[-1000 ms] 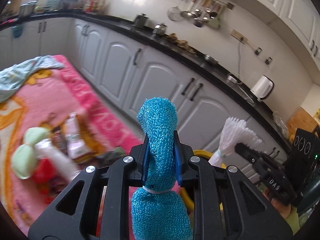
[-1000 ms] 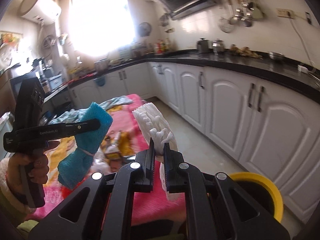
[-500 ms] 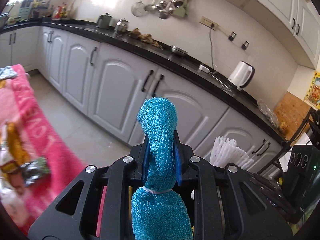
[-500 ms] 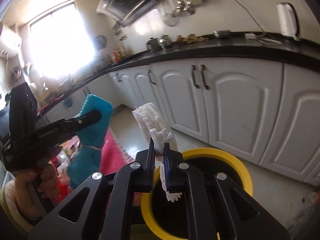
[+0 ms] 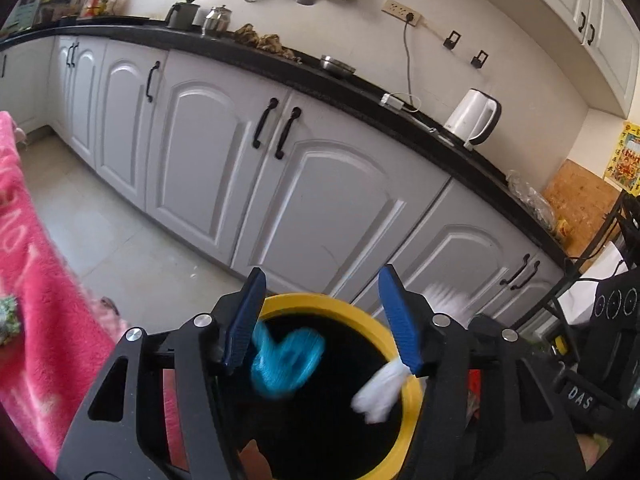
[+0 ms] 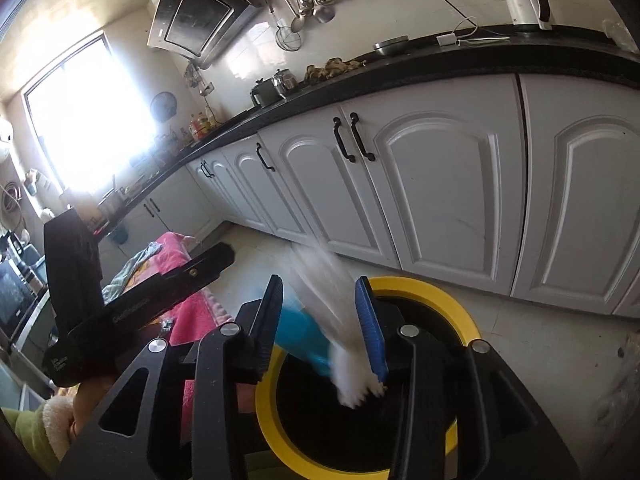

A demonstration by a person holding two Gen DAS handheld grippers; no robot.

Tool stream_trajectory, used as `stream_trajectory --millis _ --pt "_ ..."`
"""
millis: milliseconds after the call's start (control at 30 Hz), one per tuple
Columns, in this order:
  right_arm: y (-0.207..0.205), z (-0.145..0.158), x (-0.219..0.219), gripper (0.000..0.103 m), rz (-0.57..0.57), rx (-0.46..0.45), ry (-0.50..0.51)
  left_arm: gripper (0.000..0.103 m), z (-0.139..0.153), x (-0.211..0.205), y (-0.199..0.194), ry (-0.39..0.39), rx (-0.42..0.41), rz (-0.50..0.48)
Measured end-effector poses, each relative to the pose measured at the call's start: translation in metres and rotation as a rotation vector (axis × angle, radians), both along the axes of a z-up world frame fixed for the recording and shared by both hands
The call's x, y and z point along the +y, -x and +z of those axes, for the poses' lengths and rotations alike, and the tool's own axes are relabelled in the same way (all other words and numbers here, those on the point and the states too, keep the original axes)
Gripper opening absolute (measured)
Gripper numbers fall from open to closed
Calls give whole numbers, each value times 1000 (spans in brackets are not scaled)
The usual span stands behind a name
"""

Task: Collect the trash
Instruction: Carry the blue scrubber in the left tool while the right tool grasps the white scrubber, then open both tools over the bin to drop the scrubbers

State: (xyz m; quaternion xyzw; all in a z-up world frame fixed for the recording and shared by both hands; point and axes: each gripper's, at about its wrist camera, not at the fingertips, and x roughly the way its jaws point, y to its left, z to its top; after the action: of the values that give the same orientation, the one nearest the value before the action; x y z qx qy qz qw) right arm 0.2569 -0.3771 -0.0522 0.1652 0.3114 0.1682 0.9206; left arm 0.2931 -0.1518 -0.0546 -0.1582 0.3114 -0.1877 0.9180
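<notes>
A yellow-rimmed bin [image 5: 320, 300] with a dark inside stands on the floor under both grippers. My left gripper [image 5: 320, 280] is opening, its blue pads wide apart. A blue mesh bundle [image 5: 286, 364], blurred, is falling free into the bin below them. My right gripper [image 6: 320, 284] is opening too. A white frilly piece [image 6: 344, 344] slides down between its jaws, blurred, close along the right pad, over the bin rim [image 6: 440, 292]. In the right wrist view the blue bundle [image 6: 300, 332] shows behind it. That white piece [image 5: 380, 392] also appears in the left wrist view.
A pink blanket [image 5: 36, 280] lies to the left of the bin. White cabinet doors [image 5: 320, 200] under a black counter run behind it, with a white kettle [image 5: 476, 120] on top. A black rack [image 5: 616, 240] stands at the right. A hand [image 6: 88, 408] holds the left gripper.
Both grippers swung from over the pink blanket to above the yellow bin and sank. Both were shut on their pieces; now the jaws stand apart and the blue bundle and white piece are dropping.
</notes>
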Motion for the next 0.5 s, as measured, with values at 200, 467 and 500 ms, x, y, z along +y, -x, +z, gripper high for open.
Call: stream_trajectory --millis 200,467,500 --pt "-1 4 19 42 42 -7 22 68 15 43 26 -18 -35 68" --pt "14 18 80 48 148 -43 74 85 47 116 73 -126 -83 227" --pt "16 20 89 49 164 -50 79 86 50 126 79 -135 -86 250"
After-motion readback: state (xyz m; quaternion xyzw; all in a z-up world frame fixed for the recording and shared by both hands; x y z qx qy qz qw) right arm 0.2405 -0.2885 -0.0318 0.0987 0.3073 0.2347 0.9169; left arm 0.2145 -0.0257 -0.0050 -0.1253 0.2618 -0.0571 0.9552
